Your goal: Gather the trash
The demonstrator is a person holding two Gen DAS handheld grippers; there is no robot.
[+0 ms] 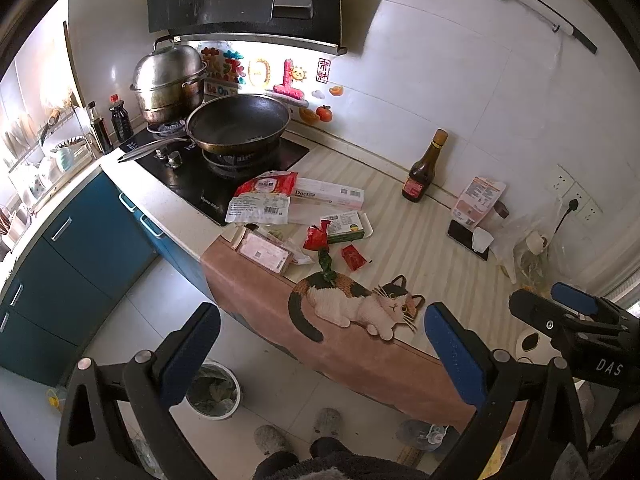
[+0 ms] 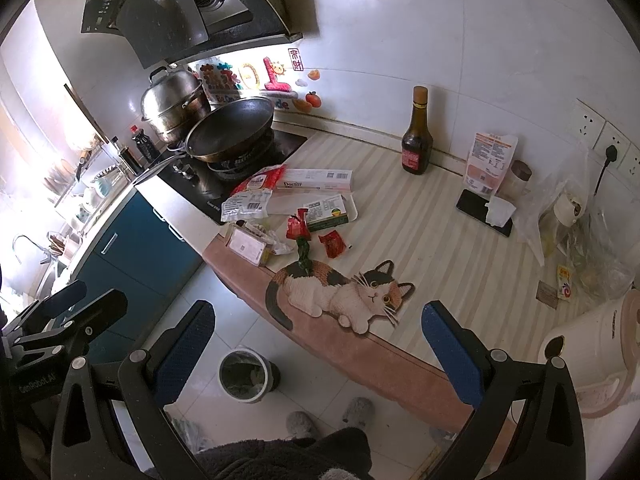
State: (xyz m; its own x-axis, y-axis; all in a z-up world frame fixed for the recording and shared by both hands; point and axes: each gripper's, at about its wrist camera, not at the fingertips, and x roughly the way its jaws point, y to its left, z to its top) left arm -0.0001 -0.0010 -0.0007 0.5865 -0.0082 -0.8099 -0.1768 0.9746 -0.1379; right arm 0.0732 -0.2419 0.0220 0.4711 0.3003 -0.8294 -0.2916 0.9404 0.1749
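Both the left claw (image 1: 320, 350) and the right claw (image 2: 318, 346) are held spread wide and empty above the table (image 2: 472, 240) edge. Wrappers are found scattered on the table beside the stove: a red wrapper (image 2: 298, 227), a small red packet (image 2: 333, 243), a white box (image 2: 318, 180) and a barcoded bag (image 2: 248, 204). A bin (image 2: 245, 376) is noted on the floor below.

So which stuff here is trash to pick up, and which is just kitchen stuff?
Trash job:
red wrapper
small red packet
Doctor box
green box
barcode bag
bin
both tongs, open: left, right

Just lying about:
wok
steamer pot
sauce bottle
phone
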